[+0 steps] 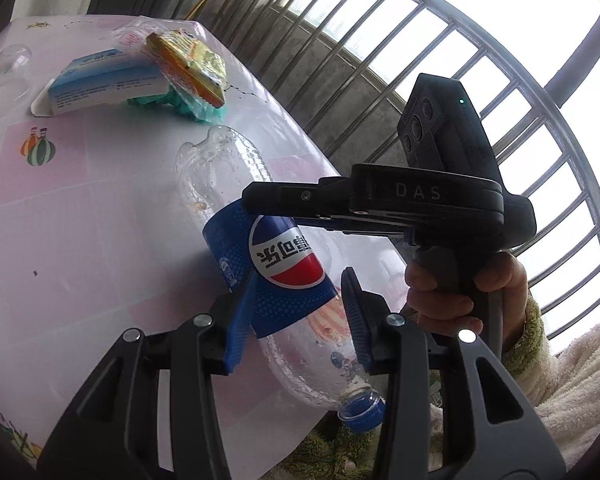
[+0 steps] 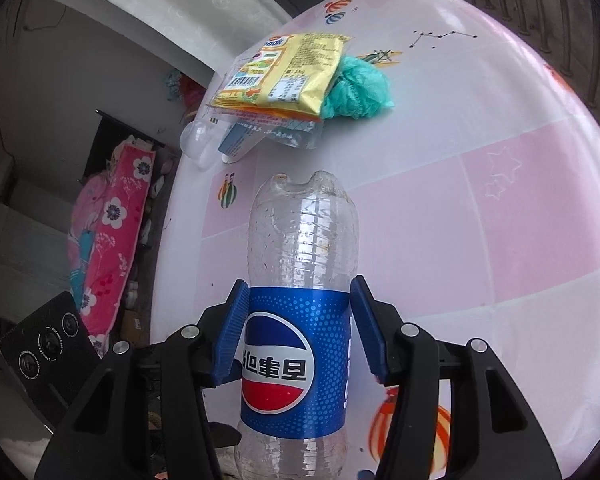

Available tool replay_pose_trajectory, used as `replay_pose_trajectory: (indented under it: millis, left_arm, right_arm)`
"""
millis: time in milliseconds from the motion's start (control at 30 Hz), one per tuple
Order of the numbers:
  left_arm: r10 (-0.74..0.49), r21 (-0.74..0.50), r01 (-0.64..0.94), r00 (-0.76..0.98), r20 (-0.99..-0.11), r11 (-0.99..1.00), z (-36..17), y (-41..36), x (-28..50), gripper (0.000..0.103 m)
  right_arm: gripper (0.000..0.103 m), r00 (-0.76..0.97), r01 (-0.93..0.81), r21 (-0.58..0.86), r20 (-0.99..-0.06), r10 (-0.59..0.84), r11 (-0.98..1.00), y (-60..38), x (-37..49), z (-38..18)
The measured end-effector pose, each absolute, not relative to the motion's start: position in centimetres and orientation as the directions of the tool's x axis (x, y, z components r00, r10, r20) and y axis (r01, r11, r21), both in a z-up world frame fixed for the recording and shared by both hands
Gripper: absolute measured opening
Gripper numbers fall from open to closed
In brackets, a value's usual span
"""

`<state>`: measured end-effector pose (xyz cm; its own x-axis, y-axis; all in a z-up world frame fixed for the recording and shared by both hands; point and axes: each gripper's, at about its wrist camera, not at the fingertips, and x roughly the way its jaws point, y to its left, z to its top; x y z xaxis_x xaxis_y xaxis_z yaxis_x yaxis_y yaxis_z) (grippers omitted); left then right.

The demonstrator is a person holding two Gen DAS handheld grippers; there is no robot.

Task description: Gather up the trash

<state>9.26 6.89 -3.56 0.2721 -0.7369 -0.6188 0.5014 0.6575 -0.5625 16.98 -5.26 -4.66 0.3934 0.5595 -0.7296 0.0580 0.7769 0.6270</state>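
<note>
An empty clear Pepsi bottle [image 1: 260,248] with a blue label and blue cap lies between both grippers above the table's near edge, cap end toward me. My right gripper [image 2: 298,320] is shut on the bottle [image 2: 300,264] at its label. My left gripper [image 1: 296,308] has its blue pads on either side of the bottle's label and neck; contact is unclear. The right gripper [image 1: 260,200] reaches in from the right in the left wrist view. A trash pile sits farther back: yellow snack packet [image 1: 188,66], blue-white box [image 1: 100,80], green bag [image 1: 192,108], clear plastic cup [image 1: 8,76].
The table [image 2: 500,208] has a white and pink patterned cloth. A metal window grille [image 1: 460,60] and concrete wall run behind it. To the left of the table, the floor holds a pink floral cloth [image 2: 108,232]. The snack packet [image 2: 292,76] and green bag [image 2: 356,88] also show in the right wrist view.
</note>
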Motion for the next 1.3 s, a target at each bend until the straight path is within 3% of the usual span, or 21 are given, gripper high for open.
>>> replay_pose_trajectory:
  millis: [300, 500, 633, 933, 1033, 1167, 1300]
  left_arm:
    - [-0.761, -0.587, 0.509, 0.252, -0.597, 0.629, -3.9, 3.0, 11.3, 0.040]
    - [-0.703, -0.508, 0.500, 0.362, -0.612, 0.701, -2.1, 5.3, 12.9, 0.040]
    - [-0.584, -0.426, 0.400, 0.543, -0.603, 0.811, 0.3, 12.0, 15.8, 0.040]
    - [-0.206, -0.383, -0.082, 0.729, -0.653, 0.920, 0.0, 27.7, 28.8, 0.041]
    - [-0.183, -0.417, -0.175, 0.704, -0.686, 0.892, -2.0, 30.2, 32.9, 0.040]
    - [-0.162, -0.370, -0.173, 0.677, -0.718, 0.913, -4.0, 30.4, 37.3, 0.036]
    - [-0.269, -0.414, -0.091, 0.631, -0.728, 0.906, -5.8, 29.2, 40.1, 0.029]
  right_arm:
    - [0.052, 0.433, 0.082, 0.627, -0.723, 0.539, 0.775, -9.7, 16.4, -5.2]
    - [0.051, 0.479, 0.109, 0.589, -0.737, 0.477, 0.801, -12.3, 17.3, -4.9]
    - [0.051, 0.504, 0.128, 0.553, -0.751, 0.427, 0.823, -14.6, 19.2, -4.8]
    - [0.051, 0.519, 0.075, 0.489, -0.763, 0.384, 0.869, -16.4, 27.7, -4.7]
    - [0.051, 0.524, 0.055, 0.481, -0.760, 0.384, 0.875, -16.3, 30.7, -4.7]
    - [0.051, 0.529, 0.026, 0.474, -0.754, 0.390, 0.880, -15.8, 34.2, -4.8]
    - [0.051, 0.526, -0.044, 0.459, -0.745, 0.411, 0.888, -14.2, 37.6, -4.8]
